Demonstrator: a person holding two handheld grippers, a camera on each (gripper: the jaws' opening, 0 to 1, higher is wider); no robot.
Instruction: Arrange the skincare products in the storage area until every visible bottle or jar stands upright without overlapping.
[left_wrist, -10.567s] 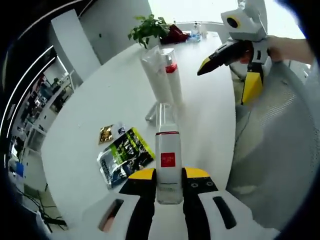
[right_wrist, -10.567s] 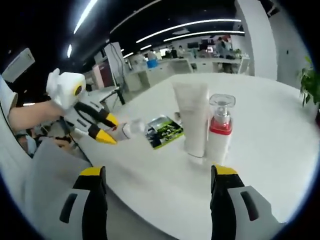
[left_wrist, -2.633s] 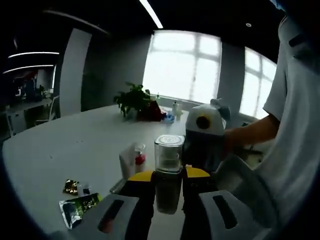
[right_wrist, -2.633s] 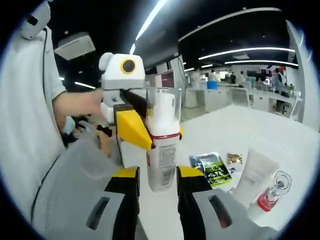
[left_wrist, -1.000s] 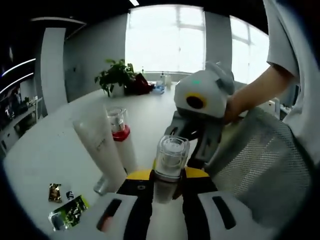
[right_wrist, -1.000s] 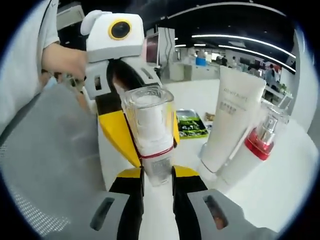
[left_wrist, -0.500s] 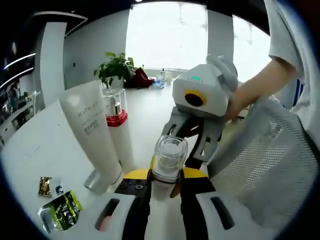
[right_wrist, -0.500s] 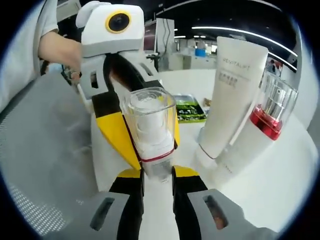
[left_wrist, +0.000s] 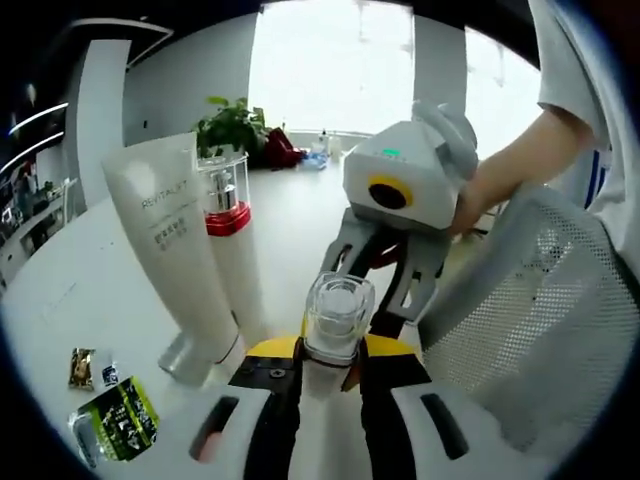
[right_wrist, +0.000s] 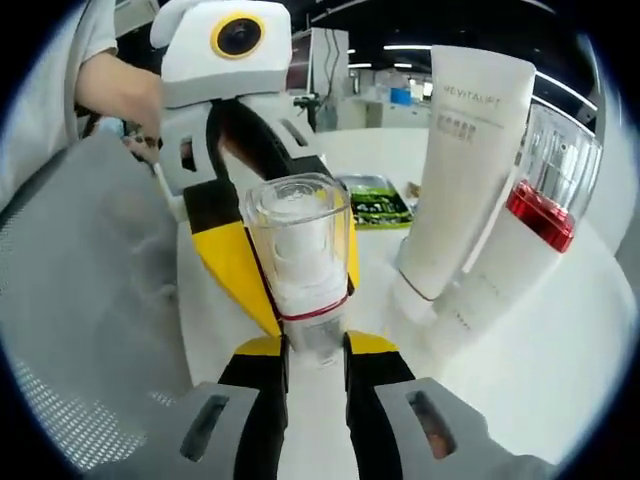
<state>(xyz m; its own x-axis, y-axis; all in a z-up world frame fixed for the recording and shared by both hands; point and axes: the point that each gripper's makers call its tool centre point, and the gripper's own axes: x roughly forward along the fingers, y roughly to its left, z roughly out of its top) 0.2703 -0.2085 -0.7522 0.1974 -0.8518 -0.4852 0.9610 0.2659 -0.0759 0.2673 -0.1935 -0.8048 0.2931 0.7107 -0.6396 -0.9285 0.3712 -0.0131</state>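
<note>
A clear-capped bottle with a red band (left_wrist: 338, 318) (right_wrist: 300, 255) stands upright between both grippers. My left gripper (left_wrist: 335, 350) is shut on its lower part. My right gripper (left_wrist: 372, 292) reaches in from the right, and its grey jaws flank the same bottle. In the right gripper view my right gripper (right_wrist: 316, 348) is shut on the bottle's base, with the left gripper (right_wrist: 293, 285) and its yellow jaws on either side of the bottle. Close beside it stand a white tube (left_wrist: 175, 235) (right_wrist: 462, 150) and a pump bottle with a red collar (left_wrist: 228, 225) (right_wrist: 530, 225), both upright on the white table (left_wrist: 60, 300).
A green sachet (left_wrist: 112, 430) (right_wrist: 376, 205) and a small gold one (left_wrist: 82, 366) lie flat on the table. A grey mesh chair (left_wrist: 545, 320) (right_wrist: 90, 300) stands at the table's edge. A potted plant (left_wrist: 230, 122) sits at the far end. A person's forearm (left_wrist: 515, 170) holds the right gripper.
Both grippers, still holding the clear-capped bottle together, have come nearer to the tube and pump bottle, which now loom larger. The hold on the bottle has not changed.
</note>
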